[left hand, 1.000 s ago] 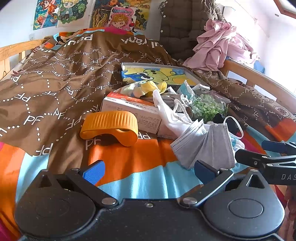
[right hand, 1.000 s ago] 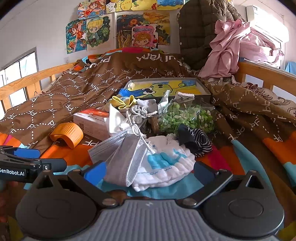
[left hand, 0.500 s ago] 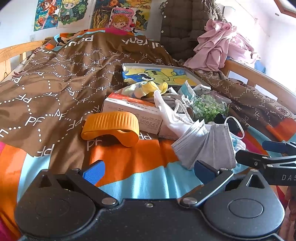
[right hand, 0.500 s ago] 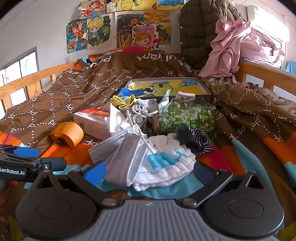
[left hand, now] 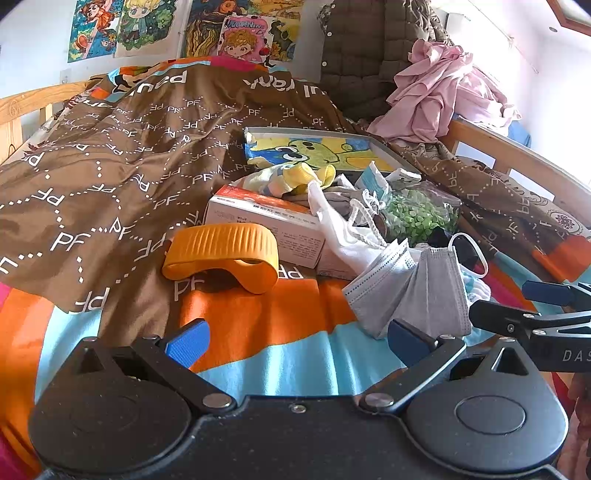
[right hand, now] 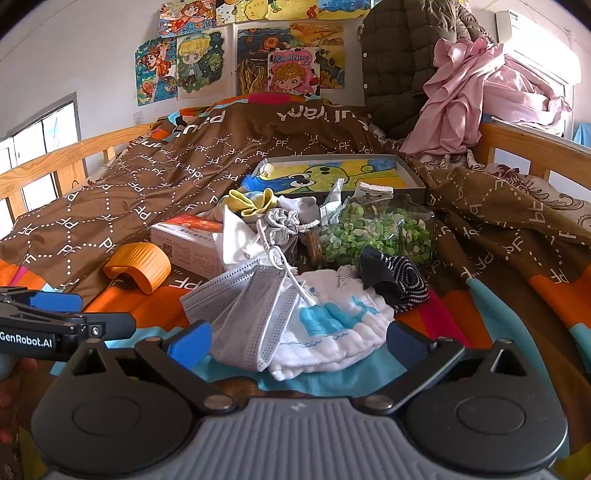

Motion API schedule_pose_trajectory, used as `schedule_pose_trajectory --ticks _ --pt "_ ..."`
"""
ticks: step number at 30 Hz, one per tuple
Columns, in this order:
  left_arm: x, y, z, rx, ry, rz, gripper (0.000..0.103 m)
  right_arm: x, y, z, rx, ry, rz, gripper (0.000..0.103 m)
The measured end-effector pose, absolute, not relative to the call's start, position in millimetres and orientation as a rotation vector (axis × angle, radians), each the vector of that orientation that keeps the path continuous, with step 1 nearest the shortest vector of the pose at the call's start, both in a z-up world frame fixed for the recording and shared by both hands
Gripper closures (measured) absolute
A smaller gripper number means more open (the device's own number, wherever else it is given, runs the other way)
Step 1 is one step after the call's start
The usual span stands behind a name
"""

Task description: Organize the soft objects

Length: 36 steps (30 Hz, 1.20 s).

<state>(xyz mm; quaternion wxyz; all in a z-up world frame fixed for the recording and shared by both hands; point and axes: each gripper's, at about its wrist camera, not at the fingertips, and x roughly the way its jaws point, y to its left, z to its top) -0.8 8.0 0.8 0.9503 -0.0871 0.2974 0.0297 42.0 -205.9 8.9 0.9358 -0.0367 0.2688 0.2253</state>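
White wall (right hand: 92, 55) at 12 o'clock, covered with cartoon posters (right hand: 236, 55). Wooden bed rail (right hand: 48, 162) at 9 o'clock, second rail (right hand: 517, 144) at 3 o'clock. Brown patterned quilt (right hand: 184, 173) spread over bed, orange and blue sheet (left hand: 258, 332) below. Window (right hand: 40, 129) at 9 o'clock, daylight bright. Air conditioner (right hand: 535, 33) high at 2 o'clock. Quilted dark jacket (right hand: 399, 66) hanging at 1 o'clock, pink clothes (right hand: 480, 92) heaped beside.

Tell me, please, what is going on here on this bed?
A person holds a gripper in each hand over a cluttered bed to sort the soft things. Both the left gripper and right gripper are open and hold nothing. The right one faces a grey face mask lying partly over a white cloth with blue whales. An orange curved object lies ahead of the left one.
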Motion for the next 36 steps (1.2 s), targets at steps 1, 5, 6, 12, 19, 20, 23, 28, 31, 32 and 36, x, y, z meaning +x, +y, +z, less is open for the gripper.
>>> schedule_pose_trajectory --ticks 1,5,6,12,19,20,23,28,31,32,36 --pt "-0.8 8.0 0.8 -0.177 0.605 0.060 0.001 42.0 -206.0 9.0 -0.075 0.549 0.460 0.000" --pt "-0.8 8.2 0.7 -0.177 0.605 0.060 0.001 42.0 -206.0 9.0 -0.076 0.549 0.461 0.000" --pt "-0.8 8.2 0.7 -0.177 0.605 0.060 0.001 41.9 -205.9 8.9 -0.076 0.549 0.461 0.000" --pt "-0.9 8.2 0.6 -0.177 0.605 0.059 0.001 41.9 -205.9 9.1 -0.075 0.549 0.461 0.000" --pt "-1.2 8.7 0.1 -0.179 0.607 0.058 0.001 41.7 -205.4 9.2 -0.076 0.548 0.464 0.000" --pt "-1.2 8.7 0.1 -0.179 0.608 0.058 0.001 41.7 -205.3 9.1 -0.076 0.548 0.464 0.000" --pt "-1.1 8.9 -0.5 -0.180 0.607 0.058 0.001 41.5 -205.3 9.1 -0.076 0.548 0.464 0.000" --pt "-1.0 8.9 -0.4 -0.180 0.608 0.058 0.001 41.6 -203.6 9.9 -0.081 0.543 0.469 0.000" --pt "-0.8 9.6 -0.8 -0.176 0.608 0.072 0.001 41.9 -203.1 10.3 -0.087 0.541 0.469 0.000" --pt "-0.5 10.0 -0.6 -0.174 0.608 0.081 0.001 42.0 -202.8 10.6 -0.087 0.540 0.475 0.000" --pt "0.9 17.1 6.3 -0.157 0.579 0.149 0.001 43.8 -200.9 12.0 -0.096 0.542 0.514 0.000"
